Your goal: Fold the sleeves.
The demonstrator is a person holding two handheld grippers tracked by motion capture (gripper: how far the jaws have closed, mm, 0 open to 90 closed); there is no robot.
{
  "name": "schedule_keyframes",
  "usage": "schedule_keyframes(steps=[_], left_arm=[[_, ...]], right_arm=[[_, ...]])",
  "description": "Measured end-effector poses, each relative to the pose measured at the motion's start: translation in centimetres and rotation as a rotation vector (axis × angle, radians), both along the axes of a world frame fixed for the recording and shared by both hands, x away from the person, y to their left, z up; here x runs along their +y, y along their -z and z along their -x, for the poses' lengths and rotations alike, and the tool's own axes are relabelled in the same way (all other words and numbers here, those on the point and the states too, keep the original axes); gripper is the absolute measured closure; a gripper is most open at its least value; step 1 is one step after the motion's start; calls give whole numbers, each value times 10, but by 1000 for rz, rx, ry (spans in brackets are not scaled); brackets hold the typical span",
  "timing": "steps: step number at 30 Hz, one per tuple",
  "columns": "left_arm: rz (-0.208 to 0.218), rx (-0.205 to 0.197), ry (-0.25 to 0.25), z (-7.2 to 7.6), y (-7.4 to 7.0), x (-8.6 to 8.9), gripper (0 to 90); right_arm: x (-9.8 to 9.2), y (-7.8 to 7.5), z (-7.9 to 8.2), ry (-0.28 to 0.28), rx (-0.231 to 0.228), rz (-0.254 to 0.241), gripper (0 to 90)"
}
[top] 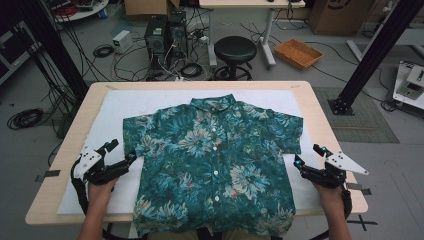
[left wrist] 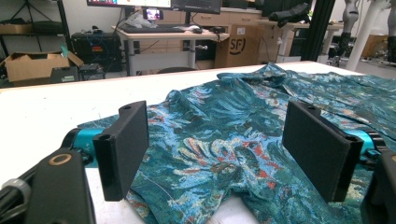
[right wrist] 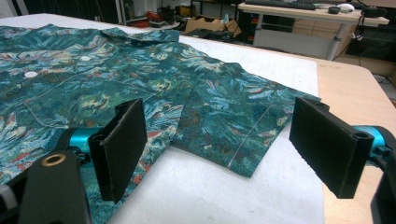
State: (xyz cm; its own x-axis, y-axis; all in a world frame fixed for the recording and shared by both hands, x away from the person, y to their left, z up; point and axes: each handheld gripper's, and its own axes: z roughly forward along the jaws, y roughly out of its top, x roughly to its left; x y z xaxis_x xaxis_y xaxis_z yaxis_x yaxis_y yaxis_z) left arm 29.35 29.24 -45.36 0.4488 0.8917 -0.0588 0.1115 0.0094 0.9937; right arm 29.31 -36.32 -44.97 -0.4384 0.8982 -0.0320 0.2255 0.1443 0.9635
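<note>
My left tongs (top: 122,152) gape wide with nothing in them, hovering at the shirt's (top: 215,165) nine o'clock edge, just under the left sleeve (top: 137,131). My right tongs (top: 309,155) stand just as wide and empty at three o'clock, below the right sleeve (top: 287,131). The shirt lies flat, buttoned, collar at twelve, on the white mat (top: 120,107) covering the desk (top: 70,150), its hem spilling over the six o'clock edge. I reckon folding comes next: I should drop low, pinch one layer of cloth at each side seam and move both hands evenly, so nothing bunches. The left gripper view shows the cloth rippling up between my jaws, which the high view flattens out. The right gripper view shows the sleeve's hem stitching (right wrist: 243,144) and bare mat under the jaws.
</note>
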Motion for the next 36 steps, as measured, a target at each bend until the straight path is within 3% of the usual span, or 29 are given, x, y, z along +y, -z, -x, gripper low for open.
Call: schedule_keyframes(steps=[24, 30, 31, 32, 33, 36], left_arm=[[2, 2, -14, 0, 0, 0, 231], [5, 6, -18, -1, 0, 0, 231], [6, 11, -18, -1, 0, 0, 231], [6, 11, -18, -1, 0, 0, 231], [3, 11, -18, -1, 0, 0, 231], [-1, 15, -21, -1, 0, 0, 231]], right_arm=[[-1, 0, -2, 23, 24, -13, 191], [0, -1, -6, 59, 63, -10, 191], [0, -2, -7, 70, 98, -34, 191], [0, -2, -7, 70, 98, -34, 191], [-1, -3, -9, 66, 133, -71, 191], [1, -8, -10, 62, 140, -83, 191]])
